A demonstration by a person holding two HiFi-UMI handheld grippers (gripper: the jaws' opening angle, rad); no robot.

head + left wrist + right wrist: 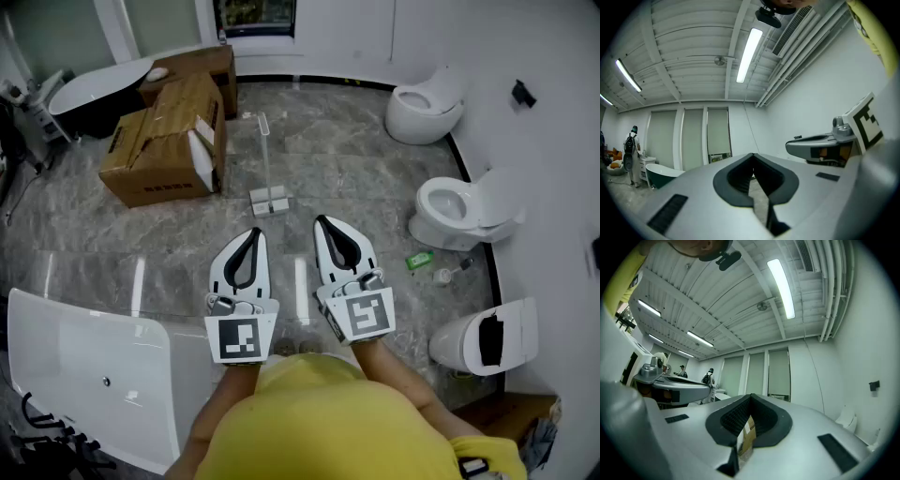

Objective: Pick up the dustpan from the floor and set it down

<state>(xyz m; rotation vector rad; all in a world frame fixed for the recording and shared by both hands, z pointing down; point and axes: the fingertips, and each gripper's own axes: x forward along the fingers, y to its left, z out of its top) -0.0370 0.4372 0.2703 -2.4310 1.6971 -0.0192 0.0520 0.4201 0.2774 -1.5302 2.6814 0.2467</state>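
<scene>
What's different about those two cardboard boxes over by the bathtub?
The nearer cardboard box is lighter tan and looks bigger; the farther cardboard box is darker brown. The nearer one has an end flap open with something white showing; the farther one looks closed. Both are plain cardboard, standing right beside each other.

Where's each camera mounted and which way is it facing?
Head view: on the head, steeply down at floor, dustpan, left gripper, right gripper, yellow shirt.
Left gripper view: on that gripper, level along shut jaws toward bathtub.
Right gripper view: on that gripper, along shut jaws toward cardboard box.
Shared: both gripper views show the other gripper and ceiling.
</scene>
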